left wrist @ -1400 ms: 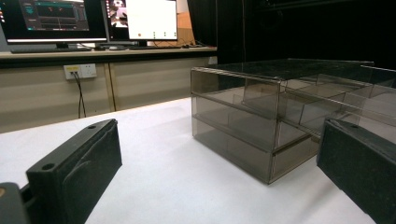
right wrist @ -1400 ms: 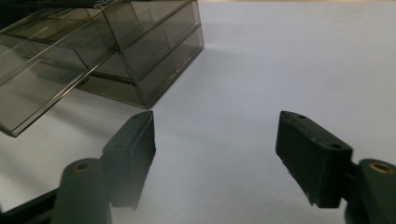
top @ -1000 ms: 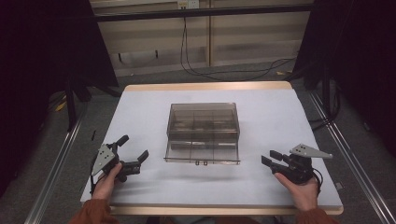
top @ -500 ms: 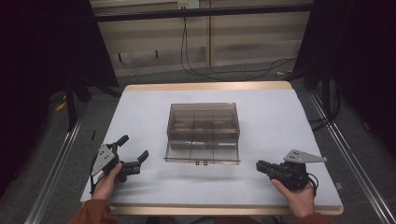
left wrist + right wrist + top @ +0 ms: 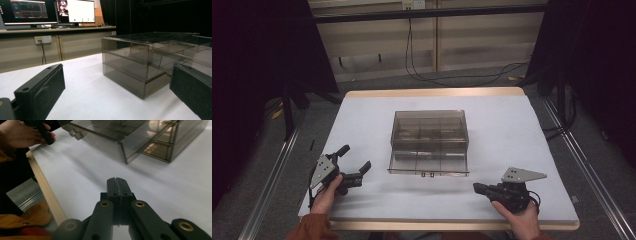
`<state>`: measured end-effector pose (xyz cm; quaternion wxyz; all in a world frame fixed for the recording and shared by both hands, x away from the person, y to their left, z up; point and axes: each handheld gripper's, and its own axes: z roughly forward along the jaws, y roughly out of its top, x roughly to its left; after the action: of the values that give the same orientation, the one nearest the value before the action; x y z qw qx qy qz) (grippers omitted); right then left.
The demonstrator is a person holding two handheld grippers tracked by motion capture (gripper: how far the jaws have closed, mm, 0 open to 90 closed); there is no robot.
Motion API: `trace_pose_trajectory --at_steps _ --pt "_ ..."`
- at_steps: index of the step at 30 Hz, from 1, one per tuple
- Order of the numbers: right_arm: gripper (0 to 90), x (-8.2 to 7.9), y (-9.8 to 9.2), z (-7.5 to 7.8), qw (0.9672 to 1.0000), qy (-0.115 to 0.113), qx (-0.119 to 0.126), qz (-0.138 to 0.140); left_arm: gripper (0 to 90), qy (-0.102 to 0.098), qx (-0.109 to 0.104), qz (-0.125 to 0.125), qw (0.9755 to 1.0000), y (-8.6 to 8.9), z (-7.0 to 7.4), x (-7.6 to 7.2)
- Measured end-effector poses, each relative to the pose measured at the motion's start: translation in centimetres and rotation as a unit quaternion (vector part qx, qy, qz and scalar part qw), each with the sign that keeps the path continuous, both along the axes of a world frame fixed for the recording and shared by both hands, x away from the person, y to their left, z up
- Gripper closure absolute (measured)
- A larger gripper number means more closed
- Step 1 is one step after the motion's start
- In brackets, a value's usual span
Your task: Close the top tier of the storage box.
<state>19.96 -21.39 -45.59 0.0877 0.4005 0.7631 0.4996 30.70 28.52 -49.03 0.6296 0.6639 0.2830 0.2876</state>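
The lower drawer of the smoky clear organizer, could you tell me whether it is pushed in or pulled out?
Pulled out. In the high view the drawer juts toward the person beyond the organizer, its front edge well clear of the cabinet.

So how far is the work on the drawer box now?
Done: the lower drawer of the smoky clear drawer box stands pulled out. In hand: nothing; the right gripper is shut and empty, the left gripper open beside the box. Left: any handling of the drawer.

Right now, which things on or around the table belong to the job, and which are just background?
In the job:
- smoky clear drawer box, its bottom drawer pulled out
- left claw, open
- right claw, shut, empty

Just around:
- monitors on the far desk
- wall socket
- floor cables
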Motion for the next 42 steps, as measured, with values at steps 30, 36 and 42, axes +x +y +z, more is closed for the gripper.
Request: trace_pose_trajectory --at_steps 30,36,42 --pt "90.0 0.5 5.2 0.1 0.9948 -0.015 -0.026 0.097 0.0 -0.001 0.0 0.0 1.0 0.0 0.0 0.0" --pt "90.0 0.7 6.1 0.3 0.9935 -0.021 -0.03 0.107 0.0 -0.001 0.0 0.0 1.0 0.0 0.0 0.0" --pt "90.0 1.2 6.8 0.3 0.9932 -0.02 -0.027 0.112 0.0 -0.001 0.0 0.0 1.0 0.0 0.0 0.0"
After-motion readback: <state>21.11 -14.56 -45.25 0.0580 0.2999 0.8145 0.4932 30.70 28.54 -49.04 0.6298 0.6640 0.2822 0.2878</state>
